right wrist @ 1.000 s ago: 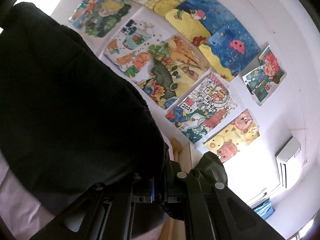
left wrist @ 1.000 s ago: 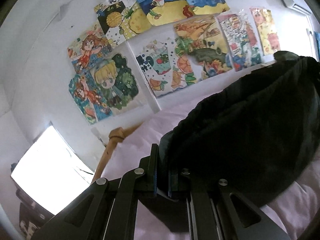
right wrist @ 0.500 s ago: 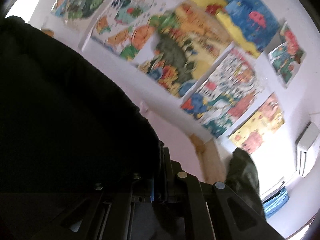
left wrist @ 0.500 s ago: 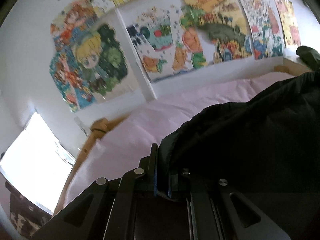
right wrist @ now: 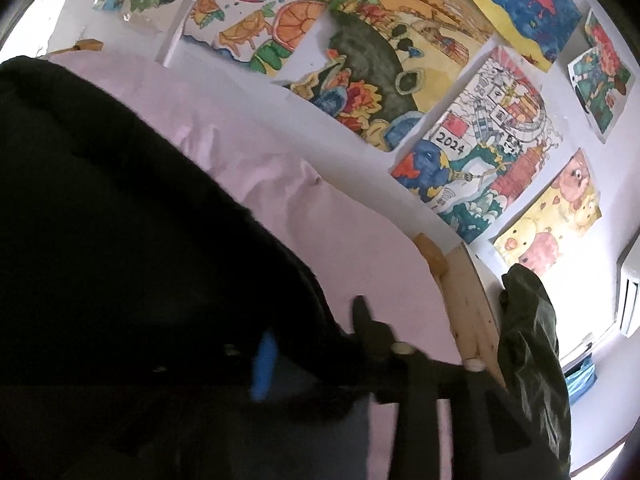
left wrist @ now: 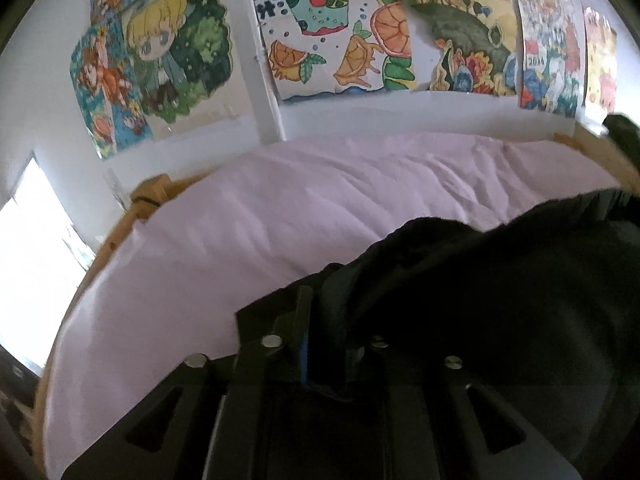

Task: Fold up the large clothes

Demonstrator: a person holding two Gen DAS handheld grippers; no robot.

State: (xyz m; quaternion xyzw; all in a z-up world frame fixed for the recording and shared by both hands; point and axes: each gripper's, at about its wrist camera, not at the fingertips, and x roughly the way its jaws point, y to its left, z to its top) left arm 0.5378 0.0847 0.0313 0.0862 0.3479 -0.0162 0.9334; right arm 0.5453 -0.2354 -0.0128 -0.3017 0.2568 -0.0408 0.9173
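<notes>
So both grippers are letting go right about now. The right gripper (right wrist: 316, 344) has just been opening, its jaws standing clearly apart with the black garment (right wrist: 120, 240) lying loose between them, no longer pinched. The left gripper (left wrist: 328, 344) has only just started to part; its jaws are barely apart with the cloth edge in the gap, and I can't tell if the pads press on it.

Progress-wise, I'd say one fold has just been laid down: the garment sits on the pink sheet (left wrist: 280, 216), on the near half of the bed, reaching close to the wooden frame (right wrist: 468, 304) at the right-hand edge. How neat it is or how many folds remain, I can't see.

Count: two grippers, one black garment, one darker green garment (right wrist: 528, 336) hanging over that right edge.
</notes>
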